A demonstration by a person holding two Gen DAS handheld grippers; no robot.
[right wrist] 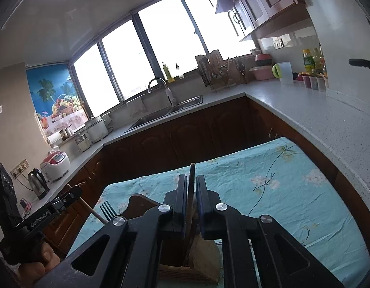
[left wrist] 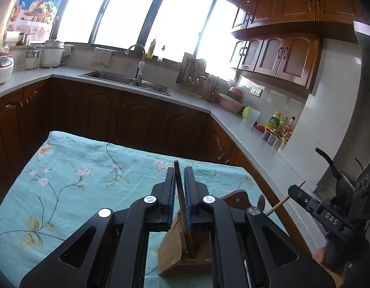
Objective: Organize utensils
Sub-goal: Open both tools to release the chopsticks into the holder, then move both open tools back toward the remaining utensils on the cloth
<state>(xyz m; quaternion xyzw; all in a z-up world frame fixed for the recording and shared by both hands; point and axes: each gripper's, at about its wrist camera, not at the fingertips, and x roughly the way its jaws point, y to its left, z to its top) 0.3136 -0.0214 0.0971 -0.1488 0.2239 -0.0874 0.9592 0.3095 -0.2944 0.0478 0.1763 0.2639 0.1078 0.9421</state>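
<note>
My left gripper (left wrist: 179, 187) holds a thin dark flat utensil handle (left wrist: 179, 182) tight between its two blue-padded fingers (left wrist: 187, 192). The handle stands almost straight up, and its low end goes down into a light brown wooden utensil holder (left wrist: 175, 252) that sits right under the gripper on the table.

My right gripper (right wrist: 191, 192) pinches a thin dark stick-like handle (right wrist: 191, 187) between its fingers (right wrist: 201, 199). This one also stands up and goes down into the same wooden holder (right wrist: 204, 252), which I see just below the fingers.

The holder rests on a blue-green cloth with flowers (left wrist: 77, 168) that covers the table. Just beside the holder lies a brown wooden cutting board (left wrist: 237, 199) with a small hole in it. In the right view, a black fork (right wrist: 107, 210) pokes up near the board (right wrist: 137, 204), tines up. I cannot tell what the fork rests in.

Each view shows the other gripper off to the side with a pale wooden stick near it. Behind the table runs a grey kitchen counter (left wrist: 244, 124) with a steel sink (left wrist: 127, 81).
</note>
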